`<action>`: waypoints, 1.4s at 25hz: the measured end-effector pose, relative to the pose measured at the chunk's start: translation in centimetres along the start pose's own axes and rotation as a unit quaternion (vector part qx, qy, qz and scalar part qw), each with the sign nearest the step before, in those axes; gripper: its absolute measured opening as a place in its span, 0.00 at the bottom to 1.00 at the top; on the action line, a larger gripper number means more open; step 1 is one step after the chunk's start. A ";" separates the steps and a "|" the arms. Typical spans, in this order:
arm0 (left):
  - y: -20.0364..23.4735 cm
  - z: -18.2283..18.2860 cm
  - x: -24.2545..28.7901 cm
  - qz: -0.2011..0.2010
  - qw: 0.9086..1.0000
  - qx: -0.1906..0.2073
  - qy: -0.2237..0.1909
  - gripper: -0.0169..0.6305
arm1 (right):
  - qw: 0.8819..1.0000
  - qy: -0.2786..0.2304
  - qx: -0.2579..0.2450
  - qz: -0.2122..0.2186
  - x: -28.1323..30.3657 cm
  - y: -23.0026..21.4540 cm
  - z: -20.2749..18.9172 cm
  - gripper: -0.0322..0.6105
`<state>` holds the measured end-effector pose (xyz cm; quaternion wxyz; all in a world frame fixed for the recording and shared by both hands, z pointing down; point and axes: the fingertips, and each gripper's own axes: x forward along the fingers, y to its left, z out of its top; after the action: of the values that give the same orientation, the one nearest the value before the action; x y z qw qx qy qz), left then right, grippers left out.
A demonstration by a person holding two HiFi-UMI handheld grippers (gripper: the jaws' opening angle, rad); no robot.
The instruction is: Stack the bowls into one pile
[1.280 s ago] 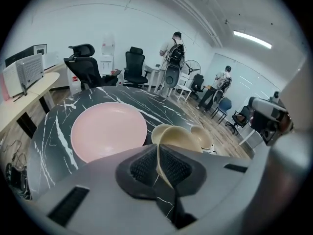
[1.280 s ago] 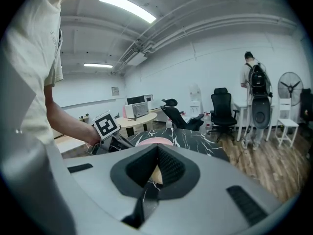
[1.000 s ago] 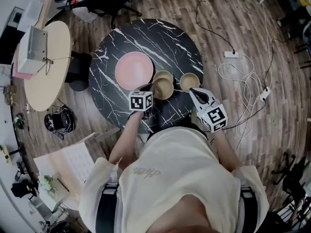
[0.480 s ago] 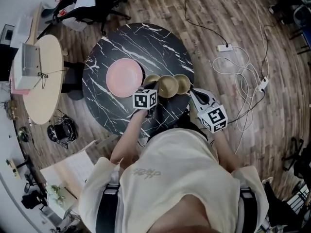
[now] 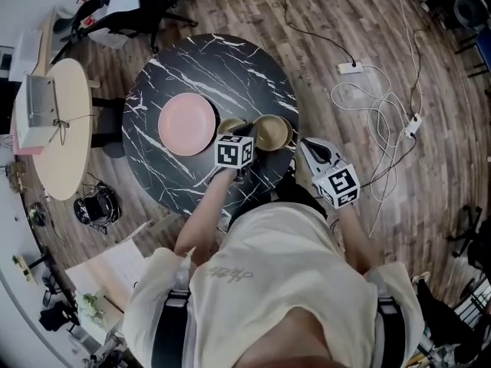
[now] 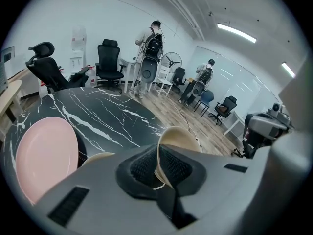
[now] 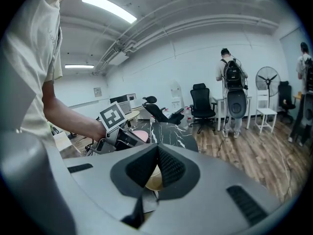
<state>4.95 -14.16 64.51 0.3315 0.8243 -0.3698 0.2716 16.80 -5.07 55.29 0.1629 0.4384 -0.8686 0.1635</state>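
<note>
The left gripper (image 6: pixel 159 155) is clamped on the rim of a tan bowl (image 5: pixel 270 133). This bowl hangs tilted at frame centre, over or just into a second bowl (image 5: pixel 291 134) whose rim peeks out on its right; I cannot tell whether it is seated. A third bowl (image 5: pixel 228 125) waits beside the pink plate (image 5: pixel 186 124) on the worktop (image 5: pixel 230 60). The right gripper (image 7: pixel 157 153) has its jaws together, apparently on nothing. Best to level the held bowl, centre it rim over rim, lower gently, and let go only once it rests.
</note>
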 end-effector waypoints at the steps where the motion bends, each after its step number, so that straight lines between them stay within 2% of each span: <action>1: -0.1 -0.1 0.3 -0.001 1.000 -0.001 0.002 0.07 | 1.000 0.002 0.000 0.002 0.0 -0.1 -0.1 0.06; 11: -0.8 -1.8 3.1 -0.003 0.999 -0.007 0.033 0.07 | 1.000 0.010 0.012 0.022 1.1 -0.8 -0.6 0.06; 22: -0.7 -3.2 4.7 0.003 0.998 0.017 0.060 0.08 | 0.999 0.017 0.021 0.030 1.7 -1.7 -1.5 0.06; 28: -0.6 -3.1 5.0 -0.001 0.998 0.031 0.055 0.08 | 0.999 0.017 0.025 0.032 2.3 -1.8 -1.3 0.06; 30: -0.8 -2.9 4.9 -0.002 0.997 0.050 0.054 0.23 | 0.999 0.019 0.024 0.036 2.4 -1.6 -1.4 0.06; 32: -0.7 -2.7 4.6 0.007 0.996 0.069 0.053 0.23 | 0.999 0.022 0.023 0.040 2.6 -1.4 -1.5 0.06; 35: -0.2 -2.3 4.0 0.015 0.997 0.067 0.043 0.22 | 0.999 0.022 0.020 0.045 2.8 -1.0 -1.4 0.06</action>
<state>6.94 -14.00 68.68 0.2867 0.8266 -0.3485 0.3363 16.25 -7.07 57.85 0.1658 0.3986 -0.8800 0.1980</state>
